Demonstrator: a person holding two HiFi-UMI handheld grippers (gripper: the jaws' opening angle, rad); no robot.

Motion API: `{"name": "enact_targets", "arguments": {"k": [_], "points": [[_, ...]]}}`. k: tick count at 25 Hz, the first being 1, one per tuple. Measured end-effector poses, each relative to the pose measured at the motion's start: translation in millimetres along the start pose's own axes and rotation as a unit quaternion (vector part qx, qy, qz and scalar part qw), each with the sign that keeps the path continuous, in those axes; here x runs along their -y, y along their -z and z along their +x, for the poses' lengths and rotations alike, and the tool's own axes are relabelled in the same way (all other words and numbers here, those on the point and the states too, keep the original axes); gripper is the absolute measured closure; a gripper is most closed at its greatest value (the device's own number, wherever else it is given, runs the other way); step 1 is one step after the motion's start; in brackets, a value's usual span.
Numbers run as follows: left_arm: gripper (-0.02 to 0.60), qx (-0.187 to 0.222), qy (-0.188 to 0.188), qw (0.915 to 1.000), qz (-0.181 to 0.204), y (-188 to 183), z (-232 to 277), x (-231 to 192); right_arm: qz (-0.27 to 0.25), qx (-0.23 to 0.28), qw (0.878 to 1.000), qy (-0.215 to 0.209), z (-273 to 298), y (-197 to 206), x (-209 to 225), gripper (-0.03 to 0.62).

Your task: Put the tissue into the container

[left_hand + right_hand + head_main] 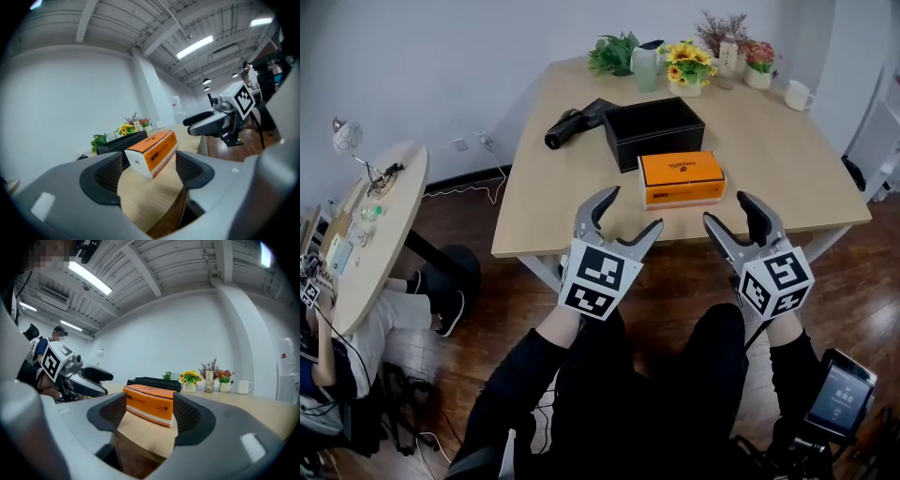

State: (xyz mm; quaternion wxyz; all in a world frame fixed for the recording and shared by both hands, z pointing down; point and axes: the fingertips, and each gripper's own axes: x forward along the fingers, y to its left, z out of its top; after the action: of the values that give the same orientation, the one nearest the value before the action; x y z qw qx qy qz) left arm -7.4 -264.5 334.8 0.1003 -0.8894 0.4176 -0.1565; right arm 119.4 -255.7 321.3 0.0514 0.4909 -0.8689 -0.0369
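Note:
An orange tissue pack (681,177) lies near the front edge of the wooden table (544,192). Just behind it stands a black open-top container (654,132). My left gripper (619,218) hovers in front of the table edge, left of the pack, jaws apart and empty. My right gripper (731,211) is held just right of the pack's near corner, also open and empty. The left gripper view shows the pack (153,152) beyond the jaws, the container (119,144) behind it, and the right gripper (213,123). In the right gripper view the pack (149,404) lies ahead between the jaws.
Potted flowers (689,66), a green plant (612,53) and a white mug (797,94) line the table's far edge. A black cylinder-shaped device (567,127) lies left of the container. A round side table (370,220) with a seated person stands at the left.

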Motion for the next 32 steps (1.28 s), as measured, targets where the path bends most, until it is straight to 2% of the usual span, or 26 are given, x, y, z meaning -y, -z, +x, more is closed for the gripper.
{"name": "enact_targets", "arguments": {"k": [5,13,17,21,25,32], "points": [[0.229,-0.030,0.018,0.9994,-0.002,9,19,-2,-0.002,-0.014,1.000,-0.009,13,-6,15,0.268],[0.208,-0.074,0.042,0.9952,-0.049,20,44,-9,-0.046,-0.085,0.994,-0.053,40,4,25,0.201],[0.181,-0.097,0.050,0.9934,-0.036,22,52,-11,-0.063,-0.122,0.988,-0.073,52,13,25,0.164],[0.166,-0.114,0.069,0.9907,-0.028,24,62,-6,-0.046,-0.150,0.983,-0.091,63,24,28,0.139],[0.167,-0.124,0.081,0.9881,-0.044,27,70,-5,-0.036,-0.173,0.978,-0.112,71,34,29,0.125],[0.170,-0.128,0.077,0.9879,-0.041,27,72,-10,-0.035,-0.187,0.974,-0.125,74,36,32,0.126]]}}
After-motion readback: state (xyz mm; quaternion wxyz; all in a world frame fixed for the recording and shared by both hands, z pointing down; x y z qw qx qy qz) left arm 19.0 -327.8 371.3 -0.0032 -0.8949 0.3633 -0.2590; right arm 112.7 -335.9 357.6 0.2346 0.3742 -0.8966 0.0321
